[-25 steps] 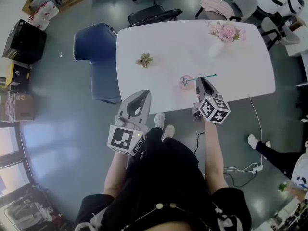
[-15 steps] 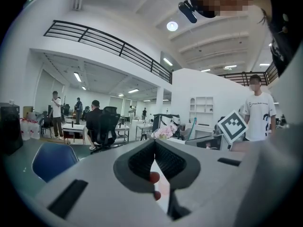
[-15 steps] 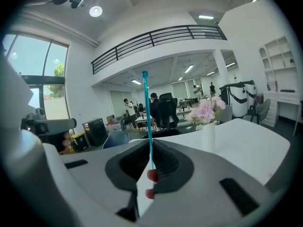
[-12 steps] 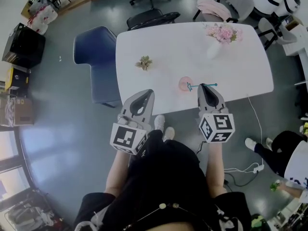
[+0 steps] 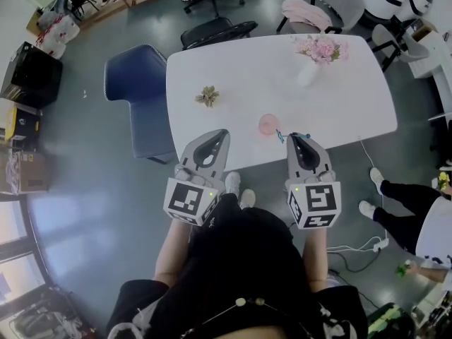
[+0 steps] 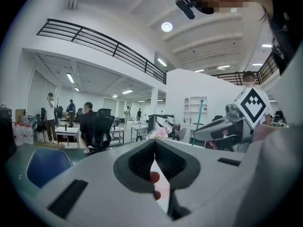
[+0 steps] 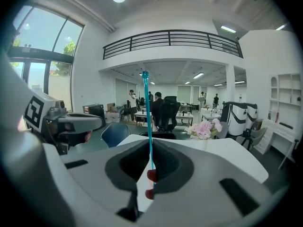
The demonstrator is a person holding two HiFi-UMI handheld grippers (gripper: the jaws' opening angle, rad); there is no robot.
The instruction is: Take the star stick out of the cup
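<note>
Pads (image 7: pixel 165 163) of the right gripper (image 7: pixel 150 143) are pressed together on the thin teal plastic star stick (image 7: pixel 148 112), which passes straight between them. The left gripper (image 6: pixel 154 146) has its jaws shut on each other with nothing in them, and hangs off the table edge at 9 o'clock of its partner. In the right gripper view the stick's long axis runs from 6 to 12 o'clock, leaning a touch toward 11, with its small knobbed end uppermost; the star end is hidden below the jaws there. In the head view the stick shows only as a short teal line across the right jaw tips, roughly 9 to 3 o'clock. The end toward 9 looks like the star, though it is too small to be sure. A second ago the star sat in the mouth of the small pink cup (image 5: pixel 268 124) with the shaft slanting out toward 2 o'clock. Since then the right gripper has drawn back toward 6 o'clock, and the stick now hangs clear, at about 5 o'clock of the cup. The cup stands alone on the white rounded table (image 5: pixel 212 55), so I judge the stick to be out as the task asks.
</note>
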